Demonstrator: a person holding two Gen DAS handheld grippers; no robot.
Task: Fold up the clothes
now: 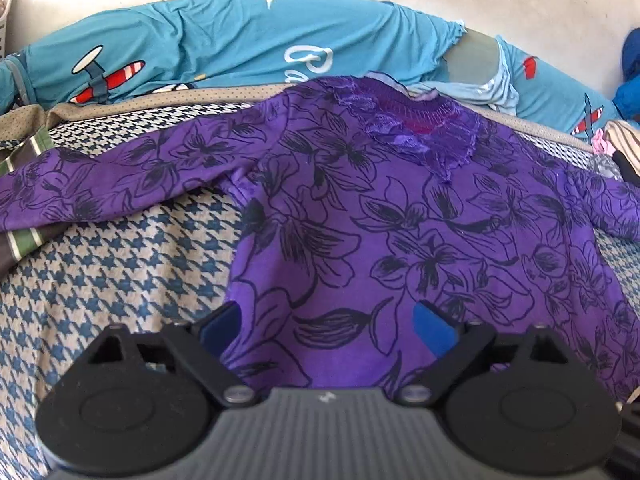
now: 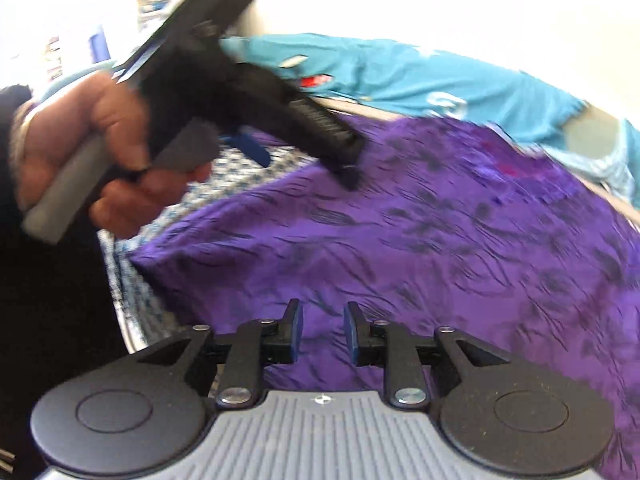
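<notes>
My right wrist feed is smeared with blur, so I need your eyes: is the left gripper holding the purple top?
Observer: No. The left gripper stands wide open over the purple top, its pads pressing nothing.
Operator: Where does the sleeve on that side lie?
Observer: The sleeve is spread out sideways across the houndstooth cover.
Operator: Anything under it?
Observer: Its far end rests on a green striped garment.
</notes>
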